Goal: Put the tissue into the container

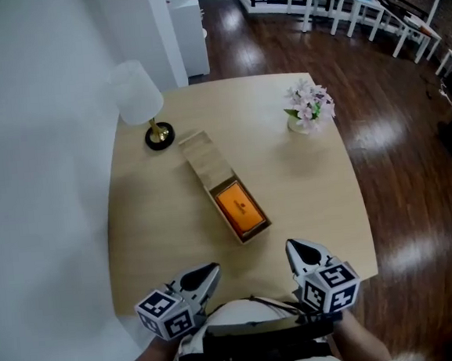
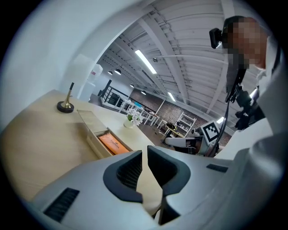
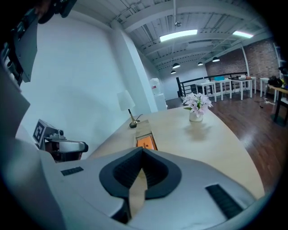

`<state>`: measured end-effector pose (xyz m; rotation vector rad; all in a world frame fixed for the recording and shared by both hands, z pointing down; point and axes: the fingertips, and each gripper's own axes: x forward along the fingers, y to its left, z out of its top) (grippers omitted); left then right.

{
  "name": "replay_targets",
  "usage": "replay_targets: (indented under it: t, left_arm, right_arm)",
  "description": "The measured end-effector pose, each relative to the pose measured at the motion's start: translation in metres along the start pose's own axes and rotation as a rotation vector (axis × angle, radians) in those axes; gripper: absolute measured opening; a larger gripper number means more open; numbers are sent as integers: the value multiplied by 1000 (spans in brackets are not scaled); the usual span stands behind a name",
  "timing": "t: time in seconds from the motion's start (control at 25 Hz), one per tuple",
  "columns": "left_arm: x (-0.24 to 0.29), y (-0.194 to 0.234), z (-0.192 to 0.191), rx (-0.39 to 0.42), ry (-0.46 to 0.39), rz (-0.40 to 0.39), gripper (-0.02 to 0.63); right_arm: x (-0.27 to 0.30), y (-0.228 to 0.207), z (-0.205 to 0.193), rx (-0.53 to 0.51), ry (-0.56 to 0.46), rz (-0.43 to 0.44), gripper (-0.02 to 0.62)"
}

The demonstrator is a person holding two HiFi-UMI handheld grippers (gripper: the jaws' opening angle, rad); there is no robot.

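Note:
A long wooden box (image 1: 207, 166) lies slantwise in the middle of the table (image 1: 314, 199), its lid slid toward the far end. An orange tissue pack (image 1: 240, 206) lies in the box's uncovered near end. The same box (image 2: 92, 122) and orange pack (image 2: 112, 143) show in the left gripper view. My left gripper (image 1: 210, 271) hovers at the table's near edge, its jaws a narrow slit apart with nothing between them. My right gripper (image 1: 293, 245) hangs beside it, shut and empty, pointing at the box (image 3: 144, 129).
A white-shaded lamp (image 1: 138, 93) on a black and brass base stands at the far left corner. A small vase of pink flowers (image 1: 310, 105) sits at the far right corner. A white wall runs along the left; dark wooden floor (image 1: 413, 167) lies to the right.

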<state>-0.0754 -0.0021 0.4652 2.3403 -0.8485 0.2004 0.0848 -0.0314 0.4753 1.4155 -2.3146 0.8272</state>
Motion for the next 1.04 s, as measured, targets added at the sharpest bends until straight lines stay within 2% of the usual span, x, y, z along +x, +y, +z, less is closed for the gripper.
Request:
replay_targets:
  t: [0.36, 1.04]
  left_arm:
    - [3, -6, -4, 5, 15, -25, 29]
    - [2, -6, -7, 2, 18, -7, 29]
  right_arm:
    - [7, 9, -1, -48, 16, 6, 2]
    - [8, 15, 1, -105, 24, 8, 2]
